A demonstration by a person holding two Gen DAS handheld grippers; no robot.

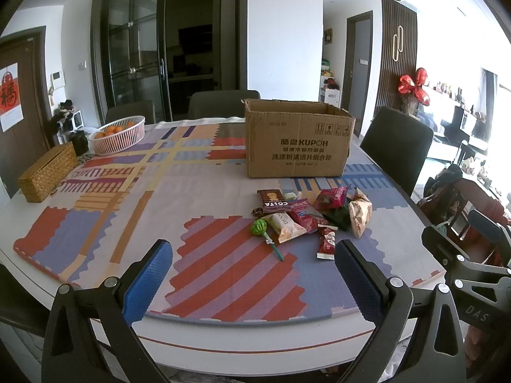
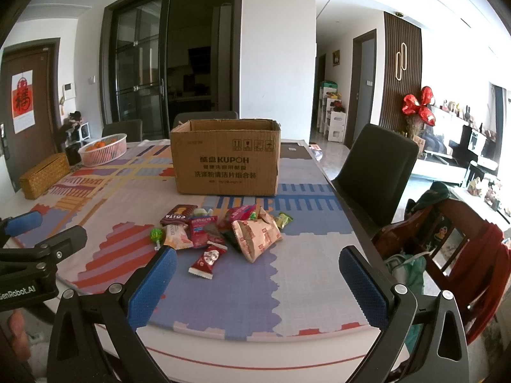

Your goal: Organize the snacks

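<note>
Covering most of the table (image 1: 223, 335) was a patterned mat (image 1: 134, 191), and on its far part stood an open cardboard box (image 1: 297, 146) with its flaps up; nothing could be seen inside it from these views. Just in front of the box, toward the near edge, the snacks (image 2: 223, 233) lay in a loose heap: a large pale bag (image 2: 255, 237), a Costa packet (image 1: 273, 202), a small red sachet (image 2: 207, 260) a little apart from the others, and a green lollipop (image 1: 260, 228) at the left side of the heap. The left gripper (image 1: 254, 281) and the right gripper (image 2: 258, 282) both hovered over the near edge with fingers spread wide, and neither held anything. The work seemed to be at its very beginning, with no snack yet picked up. The next move probably called for reaching forward to one outer item, perhaps the red sachet, closing on it gently, and carrying it to the box.
</note>
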